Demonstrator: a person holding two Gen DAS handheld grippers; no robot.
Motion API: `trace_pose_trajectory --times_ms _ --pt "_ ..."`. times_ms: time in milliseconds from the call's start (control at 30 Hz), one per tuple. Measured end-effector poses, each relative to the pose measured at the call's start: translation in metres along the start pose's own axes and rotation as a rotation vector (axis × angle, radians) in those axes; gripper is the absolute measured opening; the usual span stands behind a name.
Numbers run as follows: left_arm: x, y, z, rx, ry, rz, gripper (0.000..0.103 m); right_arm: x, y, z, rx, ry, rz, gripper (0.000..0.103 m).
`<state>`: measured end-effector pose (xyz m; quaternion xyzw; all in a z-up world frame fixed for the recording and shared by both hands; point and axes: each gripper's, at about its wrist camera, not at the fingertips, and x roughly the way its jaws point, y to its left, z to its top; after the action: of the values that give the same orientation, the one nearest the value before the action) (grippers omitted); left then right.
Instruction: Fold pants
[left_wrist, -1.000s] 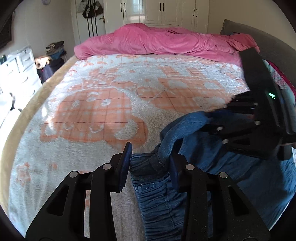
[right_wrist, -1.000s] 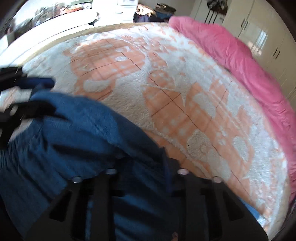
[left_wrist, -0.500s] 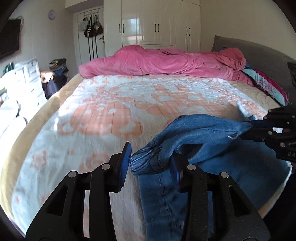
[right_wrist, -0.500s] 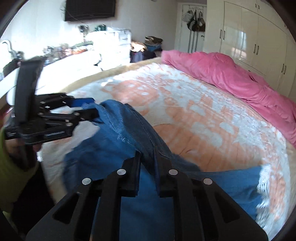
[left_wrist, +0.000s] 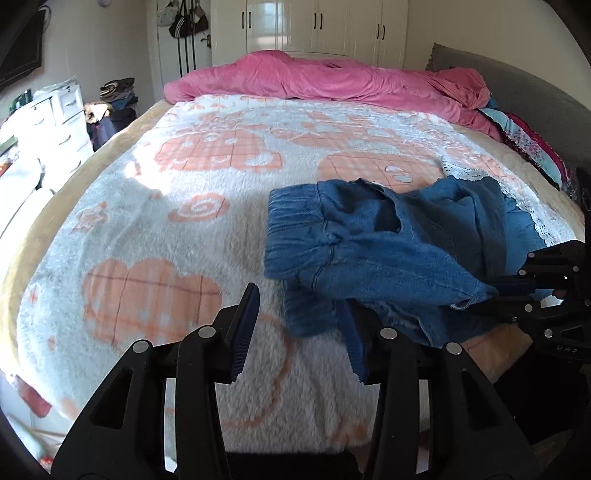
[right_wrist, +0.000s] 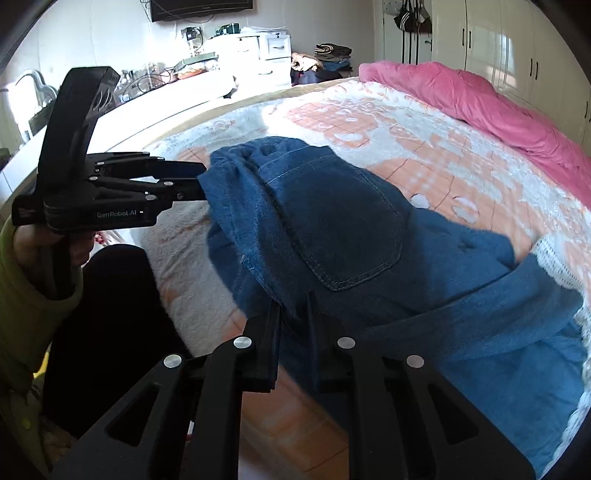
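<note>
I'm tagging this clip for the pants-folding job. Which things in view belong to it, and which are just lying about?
Part of the job:
- blue pants
- right gripper, shut on the pants
- left gripper, jaws opening, pads clear of the denim

Just lying about:
- pink duvet
- patterned blanket
- clothes pile
- white drawers

The only lettering I can read is "GenRobot.AI", printed in small pale letters along the side of the black plastic left tool (right_wrist: 186, 181), just above the hand gripping its handle. A few faint marks on the other tool's body are too blurred to read.
</note>
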<state>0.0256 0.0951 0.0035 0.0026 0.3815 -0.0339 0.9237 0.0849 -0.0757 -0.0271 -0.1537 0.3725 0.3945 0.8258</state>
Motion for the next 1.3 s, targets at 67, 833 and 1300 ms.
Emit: trace_pose_trajectory --times_ms 67,833,1300 --pt "-0.008 0.004 -0.006 -0.006 0.009 0.005 0.037 0.002 0.003 -0.005 -0.011 0.01 -0.013 0.012" --pt "0.032 -0.028 0.0 0.008 0.094 -0.001 0.039 -0.037 -0.021 -0.019 0.152 -0.079 0.007 0.034" --pt "0.022 -0.032 0.0 0.017 0.055 0.023 0.044 0.023 -0.035 -0.021 0.233 0.053 -0.043 0.047"
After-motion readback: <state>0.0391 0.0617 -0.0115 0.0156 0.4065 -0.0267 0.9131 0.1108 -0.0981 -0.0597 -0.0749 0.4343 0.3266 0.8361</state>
